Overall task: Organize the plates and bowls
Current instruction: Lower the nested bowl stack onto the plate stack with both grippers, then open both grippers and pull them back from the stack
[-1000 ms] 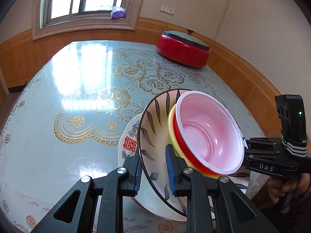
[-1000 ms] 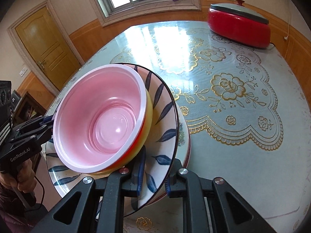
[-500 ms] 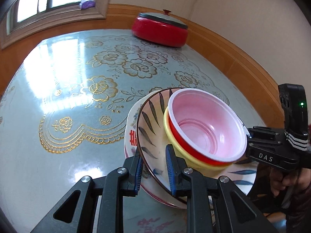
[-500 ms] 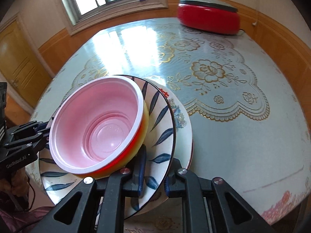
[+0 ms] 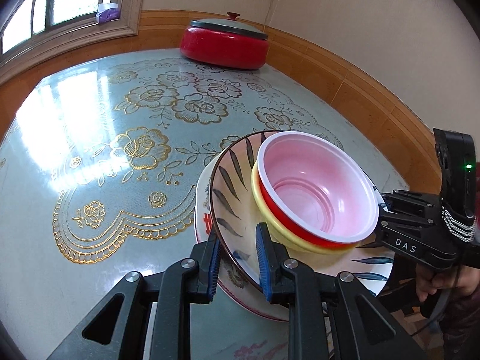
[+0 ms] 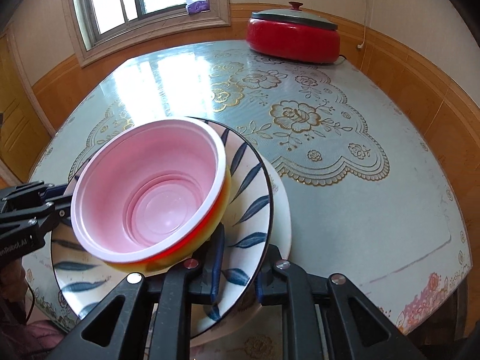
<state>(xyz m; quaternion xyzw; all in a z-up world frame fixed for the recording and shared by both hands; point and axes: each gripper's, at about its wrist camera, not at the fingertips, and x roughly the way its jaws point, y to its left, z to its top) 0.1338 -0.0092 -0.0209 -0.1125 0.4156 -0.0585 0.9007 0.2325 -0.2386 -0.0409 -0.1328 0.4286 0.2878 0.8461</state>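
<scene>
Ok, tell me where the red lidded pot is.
The red lidded pot sits at the table's far edge by the wooden wall panelling, right of the window, well beyond the stacked dishes.

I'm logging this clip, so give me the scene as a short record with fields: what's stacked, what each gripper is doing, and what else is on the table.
stack: pink bowl nested in a red and a yellow bowl, on the leaf-pattern plate, over a white plate
left gripper: shut on the leaf-pattern plate's rim
right gripper: shut on the opposite rim
table: blue cloth with gold flowers
also there: red lidded pot, far side
</scene>
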